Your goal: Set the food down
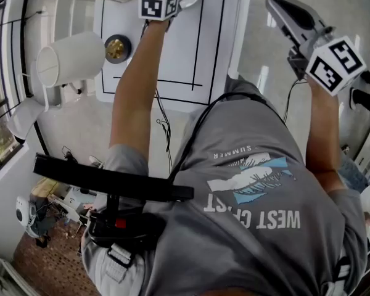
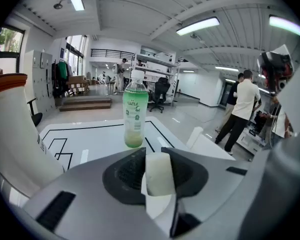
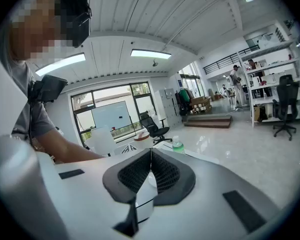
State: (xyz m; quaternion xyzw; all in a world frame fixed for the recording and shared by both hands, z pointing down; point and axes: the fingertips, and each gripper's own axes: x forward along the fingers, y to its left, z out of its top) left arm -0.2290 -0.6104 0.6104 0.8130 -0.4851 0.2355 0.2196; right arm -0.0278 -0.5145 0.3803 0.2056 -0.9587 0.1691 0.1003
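White table [image 2: 97, 140], pale, round-edged food block [image 2: 159, 173]

Materials and surface finishes, as seen
Left hand-held gripper [image 2: 151, 155] and right hand-held gripper [image 3: 150, 151]: shells of smooth matt grey plastic; pads [image 2: 126, 173] black, matt, finely ribbed like rubber. Marker cube [image 1: 336, 63]: white matt faces, black squares printed. Pale block [image 2: 158, 176]: off-white, smooth, dull waxy look; material not determined. Bottle [image 2: 134, 115]: clear glossy plastic, printed green label. Table [image 2: 97, 141]: white, smooth, slight sheen, black lines marked on it. Floor [image 3: 240, 139]: pale, polished, lights reflected. T-shirt [image 1: 253, 184]: grey knitted cloth, matt, printed. Jug [image 1: 71, 57]: white, matt, plastic-looking.
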